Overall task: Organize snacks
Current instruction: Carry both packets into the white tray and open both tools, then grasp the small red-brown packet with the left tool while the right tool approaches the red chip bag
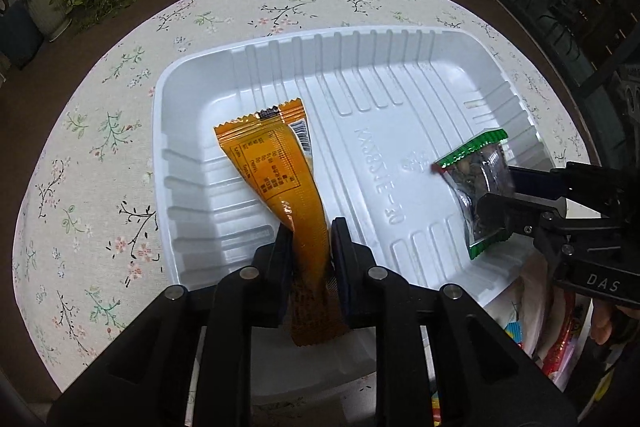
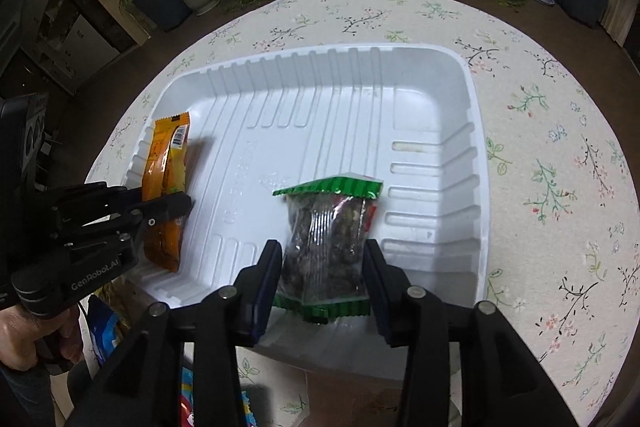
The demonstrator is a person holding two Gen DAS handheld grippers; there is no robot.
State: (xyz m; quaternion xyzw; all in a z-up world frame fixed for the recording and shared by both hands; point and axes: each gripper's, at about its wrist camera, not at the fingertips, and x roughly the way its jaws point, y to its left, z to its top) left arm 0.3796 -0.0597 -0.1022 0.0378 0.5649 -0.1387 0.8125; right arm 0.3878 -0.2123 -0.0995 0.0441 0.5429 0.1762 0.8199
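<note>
A ribbed white plastic tray point(image 1: 192, 99) sits on a round table under a cream floral tablecloth point(image 1: 100, 147). At the tray's left side, the left gripper point(image 1: 311, 227) points steeply down with a long orange foil snack packet point(image 1: 276, 163) between its fingers; the left pad touches the foil, the right pad stands just off it, and the packet's far end rests on the tray floor. Further right, the right gripper point(image 2: 322, 247) straddles a clear packet of dark nuts with green crimped ends point(image 2: 326, 231) – its fingers spread, narrow gaps on both sides – lying flat on the tray floor. Colourful wrappers point(image 2: 192, 403) lie near the tray's close edge.
</note>
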